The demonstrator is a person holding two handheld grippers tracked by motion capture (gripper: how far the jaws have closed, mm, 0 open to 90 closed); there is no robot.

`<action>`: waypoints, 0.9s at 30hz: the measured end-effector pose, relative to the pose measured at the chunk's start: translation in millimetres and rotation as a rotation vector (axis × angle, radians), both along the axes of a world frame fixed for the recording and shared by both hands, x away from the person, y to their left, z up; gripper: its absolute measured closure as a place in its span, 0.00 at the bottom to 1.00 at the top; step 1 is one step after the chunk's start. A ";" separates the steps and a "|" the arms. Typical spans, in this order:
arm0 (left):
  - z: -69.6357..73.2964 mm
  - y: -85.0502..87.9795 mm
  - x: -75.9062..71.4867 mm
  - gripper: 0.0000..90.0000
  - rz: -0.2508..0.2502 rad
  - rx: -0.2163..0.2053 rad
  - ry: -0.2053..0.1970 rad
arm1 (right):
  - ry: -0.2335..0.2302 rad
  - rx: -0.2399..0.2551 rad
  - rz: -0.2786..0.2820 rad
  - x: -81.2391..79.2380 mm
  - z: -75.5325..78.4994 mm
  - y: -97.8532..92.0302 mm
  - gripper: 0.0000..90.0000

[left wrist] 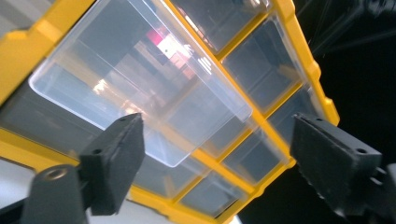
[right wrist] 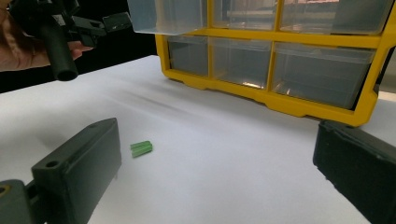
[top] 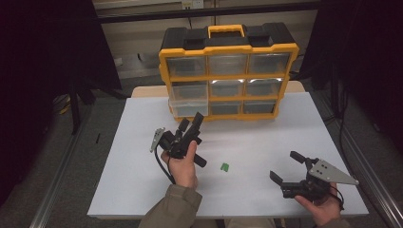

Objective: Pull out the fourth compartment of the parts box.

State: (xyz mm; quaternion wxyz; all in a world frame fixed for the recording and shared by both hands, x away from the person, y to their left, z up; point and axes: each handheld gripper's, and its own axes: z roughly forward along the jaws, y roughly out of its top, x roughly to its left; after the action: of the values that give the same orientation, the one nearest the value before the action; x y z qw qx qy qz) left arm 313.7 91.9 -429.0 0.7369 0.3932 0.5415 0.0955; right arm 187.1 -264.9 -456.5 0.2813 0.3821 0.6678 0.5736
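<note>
A yellow and black organizer (top: 228, 49) with clear drawers stands at the back of the white table (top: 133, 190). A clear drawer (top: 188, 107) in its left column sticks out toward me. My left gripper (top: 190, 122) hovers just in front of that drawer, tilted up, jaws open and empty. In the left gripper view the drawer (left wrist: 140, 79) lies beyond the gripper (left wrist: 217, 126), apart from both pads. A small green piece (top: 224, 166) lies on the table between the hands. My right gripper (top: 286, 166) rests low at the front right, open, pointing toward the green piece (right wrist: 141, 149).
The organizer's other drawers (right wrist: 322, 74) sit pushed in. In the right gripper view the left hand and its gripper (right wrist: 60, 32) are at the top left. The table's front edge (top: 228, 216) runs close to both forearms. Dark floor surrounds the table.
</note>
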 end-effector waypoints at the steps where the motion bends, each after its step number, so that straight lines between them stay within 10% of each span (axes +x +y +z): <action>1: 0.0 0.6 0.0 0.19 -0.001 0.003 -0.004 | 0.000 -0.003 0.003 -0.1 0.0 -0.1 0.01; 11: -1.5 11.4 -2.0 0.12 -0.040 0.183 -0.024 | -0.004 -0.011 0.007 0.0 -0.2 -0.7 0.01; 15: -1.4 9.9 -2.4 0.10 -0.055 0.180 -0.023 | -0.002 -0.014 0.005 -0.2 -0.2 -0.2 0.01; 27: -3.5 18.8 -5.5 0.08 -0.144 0.350 -0.060 | -0.002 -0.014 0.006 -0.3 -0.1 0.0 0.01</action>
State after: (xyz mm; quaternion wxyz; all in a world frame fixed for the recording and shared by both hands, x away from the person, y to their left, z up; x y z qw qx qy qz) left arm 308.2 110.8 -432.6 0.6781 0.5501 0.4647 0.1470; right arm 186.7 -264.9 -456.6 0.2828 0.3776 0.6728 0.5699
